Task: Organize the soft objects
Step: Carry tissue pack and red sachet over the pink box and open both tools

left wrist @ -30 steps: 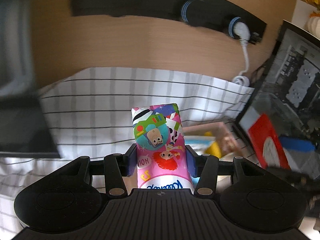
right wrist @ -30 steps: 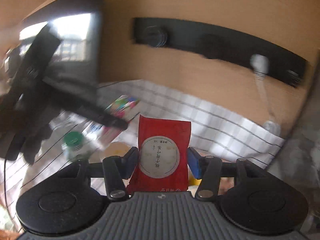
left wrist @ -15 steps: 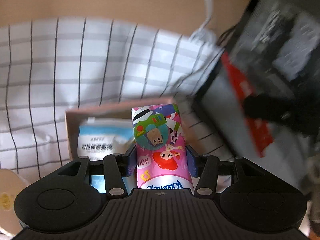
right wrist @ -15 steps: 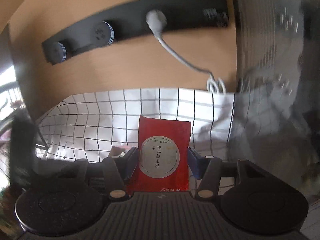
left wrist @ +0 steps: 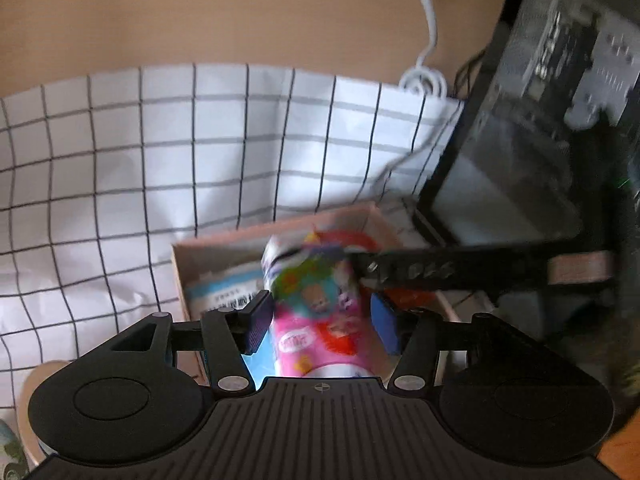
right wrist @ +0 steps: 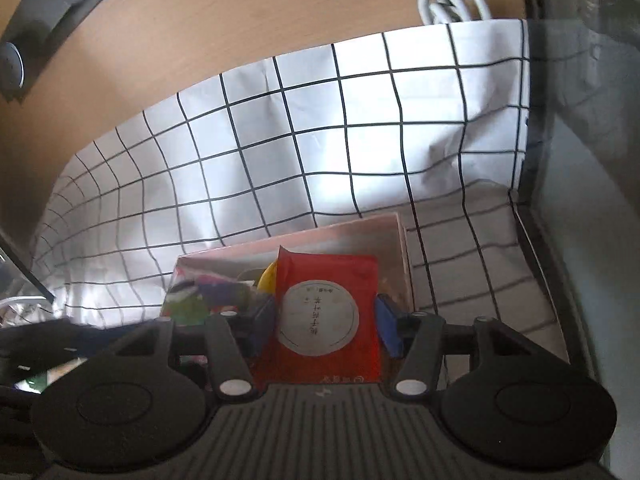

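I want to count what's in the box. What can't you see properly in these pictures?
- Left wrist view: the cartoon pack is blurred, so its print is unreadable.
- Left wrist view: the blue-white pack is partly hidden behind it, inside the box.
- Right wrist view: the red packet covers most of the box's inside; a yellow thing only peeks out.

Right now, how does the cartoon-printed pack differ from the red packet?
The cartoon pack is pink and multicoloured; the red packet is plain red with a white circle. The cartoon pack looks blurred and tilted, loose between the left tongs, whose jaws have just been opening; the red packet sits sharp and upright, gripped by the right tongs. Both hang over the pink box.
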{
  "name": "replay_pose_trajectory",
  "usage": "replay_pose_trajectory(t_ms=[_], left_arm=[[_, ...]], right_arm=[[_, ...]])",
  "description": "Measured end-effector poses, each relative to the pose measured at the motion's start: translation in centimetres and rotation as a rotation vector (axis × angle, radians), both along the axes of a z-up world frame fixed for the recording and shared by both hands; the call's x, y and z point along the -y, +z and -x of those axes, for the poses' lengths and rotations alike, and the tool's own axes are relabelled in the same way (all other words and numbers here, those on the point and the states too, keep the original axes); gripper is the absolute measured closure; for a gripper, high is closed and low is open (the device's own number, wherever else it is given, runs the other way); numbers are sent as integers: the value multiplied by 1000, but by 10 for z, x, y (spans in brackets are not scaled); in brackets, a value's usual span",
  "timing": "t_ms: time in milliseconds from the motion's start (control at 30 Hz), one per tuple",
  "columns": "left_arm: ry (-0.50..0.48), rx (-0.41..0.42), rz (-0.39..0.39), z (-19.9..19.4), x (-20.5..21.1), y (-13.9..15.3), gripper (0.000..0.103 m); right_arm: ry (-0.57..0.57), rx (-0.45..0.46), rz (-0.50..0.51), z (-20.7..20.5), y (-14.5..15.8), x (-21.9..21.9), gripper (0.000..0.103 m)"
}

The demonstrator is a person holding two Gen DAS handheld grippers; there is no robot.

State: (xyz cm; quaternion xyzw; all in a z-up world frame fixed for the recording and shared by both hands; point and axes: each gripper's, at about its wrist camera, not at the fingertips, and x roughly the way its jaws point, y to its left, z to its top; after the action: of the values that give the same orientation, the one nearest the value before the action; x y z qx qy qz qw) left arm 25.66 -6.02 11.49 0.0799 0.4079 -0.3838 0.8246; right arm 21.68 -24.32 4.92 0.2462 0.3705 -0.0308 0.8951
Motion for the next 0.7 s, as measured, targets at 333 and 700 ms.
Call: replay_pose_trajectory(t_ms=[333,700], left_arm=[[-59,-12,-20,19,-4,2,48],[-97,-101,26,-16,9,-41,39]], right_arm=[[-23,133,-46,24,12,0,39],[-310,141,-3,136,38,-29,39]])
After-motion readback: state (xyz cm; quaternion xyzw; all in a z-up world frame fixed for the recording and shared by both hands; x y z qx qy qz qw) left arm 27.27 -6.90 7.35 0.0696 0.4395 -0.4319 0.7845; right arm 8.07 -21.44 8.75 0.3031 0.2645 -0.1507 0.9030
